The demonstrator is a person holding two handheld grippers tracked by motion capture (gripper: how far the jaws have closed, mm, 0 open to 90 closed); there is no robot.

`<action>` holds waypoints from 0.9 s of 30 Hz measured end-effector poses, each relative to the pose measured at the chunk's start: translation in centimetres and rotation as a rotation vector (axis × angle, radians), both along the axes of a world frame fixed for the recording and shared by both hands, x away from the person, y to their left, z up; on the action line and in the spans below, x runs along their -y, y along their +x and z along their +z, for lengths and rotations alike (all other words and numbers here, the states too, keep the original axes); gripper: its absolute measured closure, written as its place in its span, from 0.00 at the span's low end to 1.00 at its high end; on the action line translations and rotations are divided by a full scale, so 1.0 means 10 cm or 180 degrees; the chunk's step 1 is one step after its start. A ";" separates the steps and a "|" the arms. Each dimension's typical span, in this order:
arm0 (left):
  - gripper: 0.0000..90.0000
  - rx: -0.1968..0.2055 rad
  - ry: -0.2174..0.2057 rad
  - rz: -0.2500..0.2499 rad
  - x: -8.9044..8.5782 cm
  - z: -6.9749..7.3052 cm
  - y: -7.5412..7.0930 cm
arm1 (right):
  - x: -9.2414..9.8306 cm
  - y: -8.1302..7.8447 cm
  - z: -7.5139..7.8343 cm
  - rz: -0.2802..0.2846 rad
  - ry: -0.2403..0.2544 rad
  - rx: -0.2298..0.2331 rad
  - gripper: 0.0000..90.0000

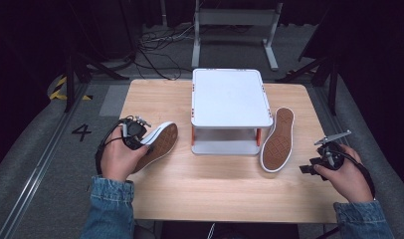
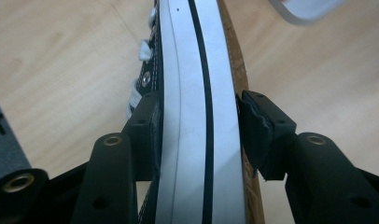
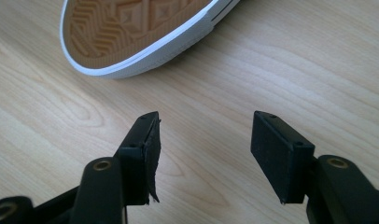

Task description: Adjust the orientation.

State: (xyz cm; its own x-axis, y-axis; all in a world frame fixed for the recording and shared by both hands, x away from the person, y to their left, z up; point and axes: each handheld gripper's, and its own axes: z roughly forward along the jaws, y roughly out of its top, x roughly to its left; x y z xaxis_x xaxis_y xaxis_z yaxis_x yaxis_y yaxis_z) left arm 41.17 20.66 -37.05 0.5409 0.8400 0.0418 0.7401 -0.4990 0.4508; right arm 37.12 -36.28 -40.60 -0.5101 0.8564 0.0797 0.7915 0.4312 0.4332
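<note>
Wooden table (image 1: 225, 184) at centre, grey floor (image 1: 36, 149) around it, white frame (image 1: 235, 20) at 12 o'clock, cables (image 1: 160, 45) at 11 o'clock, dark surroundings.

The white two-tier stand (image 1: 230, 110) blocks the upper middle of the surface (image 1: 215, 194). A sole-up sneaker (image 1: 278, 140) lies just to its right, a second sneaker (image 1: 160, 144) at centre left. The whole lower strip of wood lies open for passing.

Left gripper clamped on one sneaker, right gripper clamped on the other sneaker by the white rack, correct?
Not quite. The right gripper is open and holds nothing; in the right gripper view the second sneaker lies sole-up on the table beyond its jaws. The left gripper does clamp the first sneaker.
</note>
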 end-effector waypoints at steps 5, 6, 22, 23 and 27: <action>0.58 -0.0104 -0.0167 0.0295 -0.02 -0.09 0.12 | -0.02 -0.04 -0.03 0.0040 0.0007 -0.0042 0.48; 0.57 -0.0120 -0.0142 0.0312 -0.01 -0.09 0.11 | -0.01 -0.05 -0.03 0.0026 0.0007 -0.0046 0.48; 0.59 -0.0597 -0.0044 -0.0086 0.29 -0.16 -0.05 | -0.03 -0.03 -0.01 0.0026 -0.0005 0.0007 0.48; 0.60 -0.0591 -0.0109 -0.0136 0.30 -0.14 -0.07 | -0.04 -0.03 -0.01 0.0030 -0.0002 0.0006 0.48; 0.74 -0.0819 -0.0622 -0.0455 0.42 -0.11 -0.11 | -0.05 -0.02 -0.02 0.0026 -0.0006 -0.0014 0.47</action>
